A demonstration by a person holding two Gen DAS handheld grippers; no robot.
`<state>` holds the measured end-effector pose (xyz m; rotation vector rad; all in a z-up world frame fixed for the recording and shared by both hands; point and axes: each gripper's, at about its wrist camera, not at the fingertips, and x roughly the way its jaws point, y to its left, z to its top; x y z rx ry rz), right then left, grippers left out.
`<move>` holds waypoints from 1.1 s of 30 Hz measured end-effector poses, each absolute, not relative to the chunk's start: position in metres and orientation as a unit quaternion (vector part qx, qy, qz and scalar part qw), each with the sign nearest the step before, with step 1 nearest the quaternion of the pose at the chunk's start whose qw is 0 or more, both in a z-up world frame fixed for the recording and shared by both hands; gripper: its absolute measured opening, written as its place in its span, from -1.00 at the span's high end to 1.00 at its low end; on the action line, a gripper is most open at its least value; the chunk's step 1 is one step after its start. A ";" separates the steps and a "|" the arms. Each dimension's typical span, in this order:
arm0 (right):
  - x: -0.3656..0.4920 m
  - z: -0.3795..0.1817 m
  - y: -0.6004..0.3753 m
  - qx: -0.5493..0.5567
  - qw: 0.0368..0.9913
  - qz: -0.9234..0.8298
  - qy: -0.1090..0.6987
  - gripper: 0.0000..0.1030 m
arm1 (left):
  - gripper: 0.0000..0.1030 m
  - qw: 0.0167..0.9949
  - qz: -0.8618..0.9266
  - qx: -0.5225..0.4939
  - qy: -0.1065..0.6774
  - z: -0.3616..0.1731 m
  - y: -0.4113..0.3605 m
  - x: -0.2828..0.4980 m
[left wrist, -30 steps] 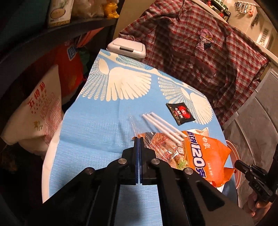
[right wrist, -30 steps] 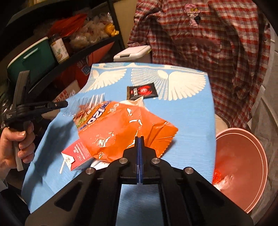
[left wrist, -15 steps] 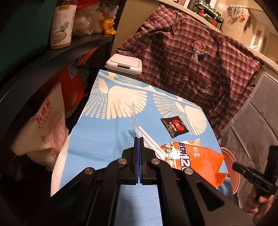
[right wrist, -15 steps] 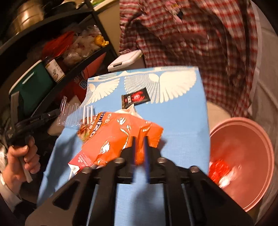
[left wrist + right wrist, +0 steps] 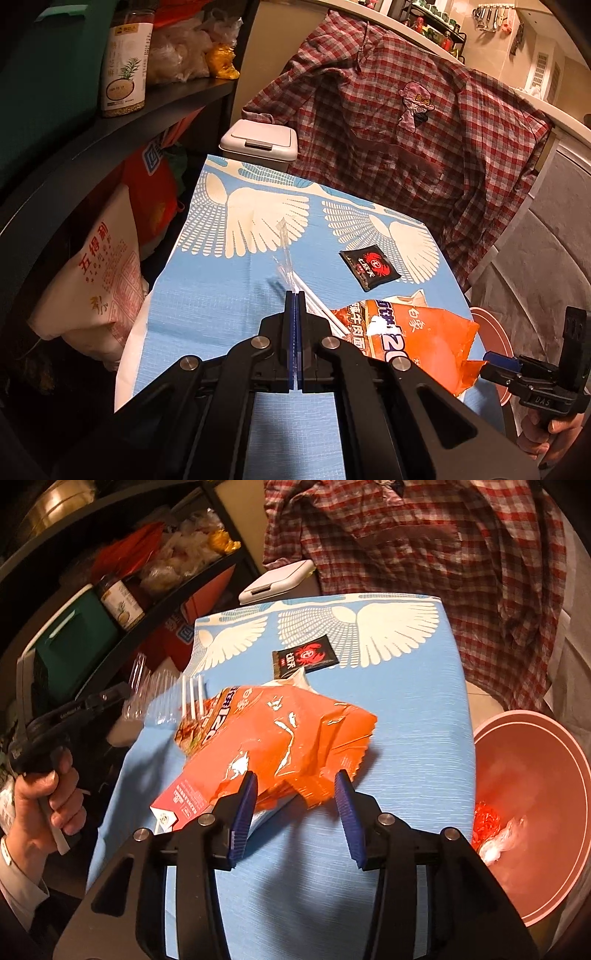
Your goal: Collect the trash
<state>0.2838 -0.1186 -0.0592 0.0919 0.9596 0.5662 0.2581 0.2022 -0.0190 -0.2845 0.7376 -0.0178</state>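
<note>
Orange wrapper [image 5: 291, 734] between spread right gripper [image 5: 295, 794] fingers (untouched).

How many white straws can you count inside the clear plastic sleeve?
3 white straws lie side by side in the clear sleeve pinched by the left gripper, their lower ends beside the orange noodle bag. More may be hidden under it.
</note>
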 end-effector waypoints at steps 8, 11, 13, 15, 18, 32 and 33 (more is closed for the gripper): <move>0.280 -0.065 -0.108 0.002 0.848 0.268 0.458 0.29 | 1.00 0.923 -0.010 -0.136 0.360 -0.020 0.200 0.258; 0.280 -0.065 -0.109 0.000 0.847 0.269 0.458 0.65 | 1.00 0.923 -0.008 -0.137 0.360 -0.020 0.199 0.258; 0.280 -0.064 -0.109 -0.005 0.850 0.267 0.455 0.90 | 1.00 0.923 -0.009 -0.137 0.361 -0.020 0.199 0.258; 0.280 -0.064 -0.110 -0.004 0.850 0.269 0.454 0.92 | 1.00 0.923 -0.009 -0.136 0.361 -0.020 0.199 0.258; 0.279 -0.062 -0.111 -0.009 0.852 0.268 0.449 0.97 | 1.00 0.923 -0.009 -0.135 0.361 -0.020 0.199 0.258; 0.275 -0.030 -0.138 0.022 0.886 0.240 0.396 0.99 | 1.00 0.930 -0.006 -0.126 0.345 -0.007 0.196 0.252; 0.274 -0.029 -0.139 0.022 0.887 0.238 0.395 0.99 | 1.00 0.931 -0.006 -0.125 0.343 -0.006 0.196 0.251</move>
